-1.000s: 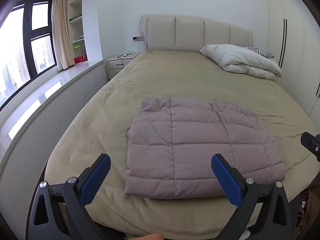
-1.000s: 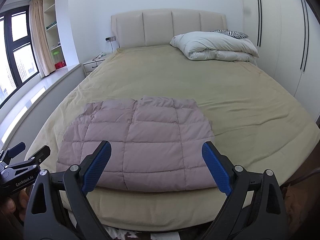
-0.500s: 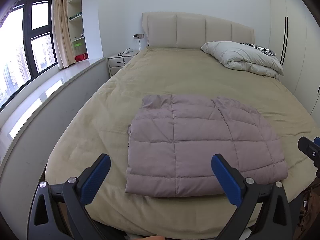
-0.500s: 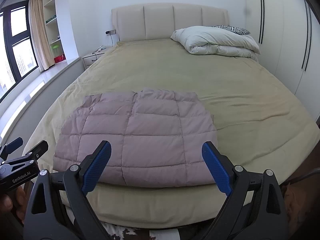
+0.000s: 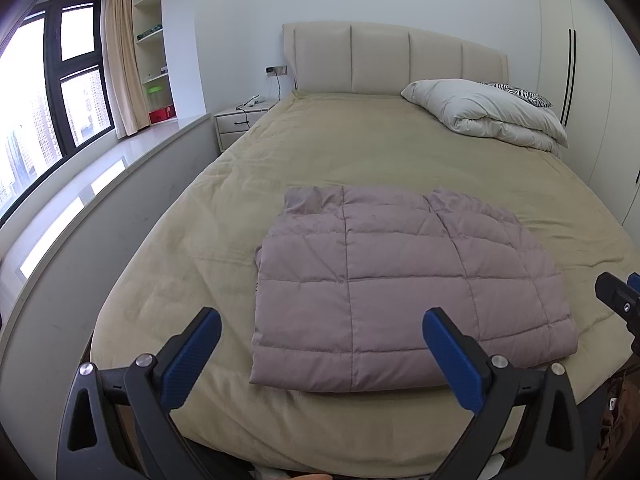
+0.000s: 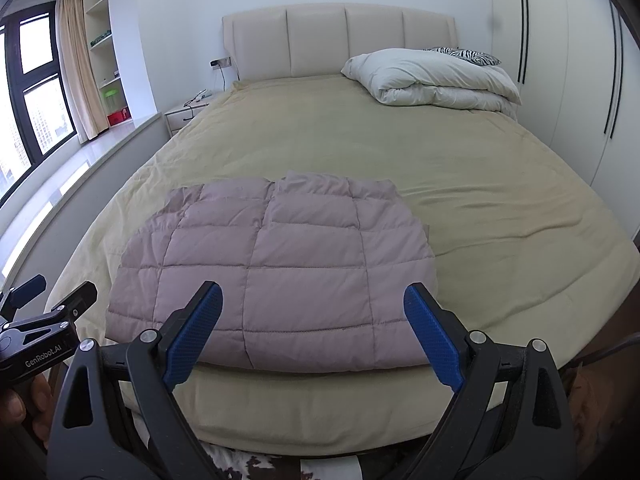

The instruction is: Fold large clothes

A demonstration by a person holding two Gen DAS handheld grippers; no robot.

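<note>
Lying folded at the near edge of the bed (image 5: 208,208), the quilted jacket (image 5: 400,288) looks done; left gripper (image 5: 320,354) and right gripper (image 6: 312,328) hover, jaws wide, empty; pressing it flat would tidy it.

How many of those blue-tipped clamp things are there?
2. The left hand-held gripper sits open at the foot of the bed, before the folded quilted jacket. The right hand-held gripper is beside it, also open, holding nothing.
</note>
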